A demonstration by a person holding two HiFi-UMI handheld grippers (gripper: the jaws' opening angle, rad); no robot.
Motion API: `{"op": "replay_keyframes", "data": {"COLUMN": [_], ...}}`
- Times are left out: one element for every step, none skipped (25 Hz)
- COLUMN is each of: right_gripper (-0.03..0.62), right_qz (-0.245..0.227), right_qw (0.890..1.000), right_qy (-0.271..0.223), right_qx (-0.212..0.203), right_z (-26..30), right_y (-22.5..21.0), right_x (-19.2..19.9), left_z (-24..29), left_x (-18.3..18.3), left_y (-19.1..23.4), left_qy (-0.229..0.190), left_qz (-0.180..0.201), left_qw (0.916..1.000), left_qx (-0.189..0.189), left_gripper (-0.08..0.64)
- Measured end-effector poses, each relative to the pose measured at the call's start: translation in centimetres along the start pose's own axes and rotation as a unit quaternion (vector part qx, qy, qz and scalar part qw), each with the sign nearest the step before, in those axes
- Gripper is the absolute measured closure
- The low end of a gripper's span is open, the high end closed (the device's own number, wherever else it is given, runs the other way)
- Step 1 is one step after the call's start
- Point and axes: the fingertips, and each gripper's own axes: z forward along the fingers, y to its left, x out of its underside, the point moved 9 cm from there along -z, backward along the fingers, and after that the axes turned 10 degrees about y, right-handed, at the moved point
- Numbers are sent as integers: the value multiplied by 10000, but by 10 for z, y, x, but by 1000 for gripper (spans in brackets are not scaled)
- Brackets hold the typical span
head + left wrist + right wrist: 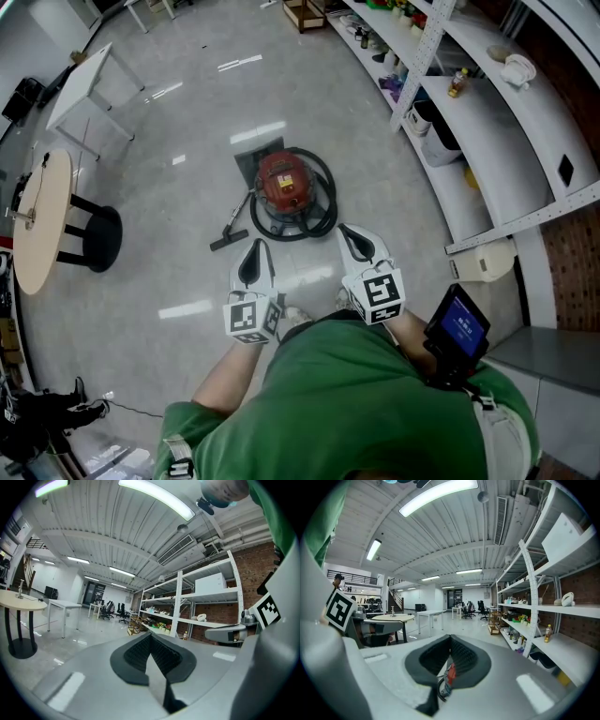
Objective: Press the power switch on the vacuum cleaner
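A red canister vacuum cleaner (284,181) stands on the grey floor ahead of me, its black hose (323,202) coiled around it. Both grippers are held low, short of it and apart from it. My left gripper (255,247) points at the floor in front of the vacuum's left side, jaws together, nothing in them. My right gripper (346,231) sits just right of the hose, also shut and empty. In the right gripper view a sliver of the red vacuum (450,674) shows below the closed pads (464,656). The left gripper view shows only its closed pads (138,653) and the room.
The vacuum's black floor nozzle (228,240) lies left of the hose. White shelving (487,141) with bottles and bins runs along the right. A round wooden table (42,220) on a black base and a white table (84,80) stand at the left. A blue-screen device (457,326) hangs at my right.
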Motion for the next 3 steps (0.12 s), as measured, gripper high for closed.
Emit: {"op": "replay_keyframes", "data": {"right_gripper": [589, 589, 589], "right_qz": [-8, -15, -22], "right_qw": [10000, 10000, 10000], "right_qy": [1, 2, 3], "right_qx": [-6, -13, -18], "right_z": [0, 0, 0], "right_y": [-2, -3, -5], "right_x": [0, 1, 1], "left_z": [1, 2, 3], "left_x": [0, 1, 2], "left_y": [-1, -3, -4], "left_qy": [-1, 0, 2], "left_qz": [-3, -5, -6], "left_qw": [10000, 10000, 10000], "left_qx": [-5, -9, -12], "left_gripper": [552, 554, 552]}}
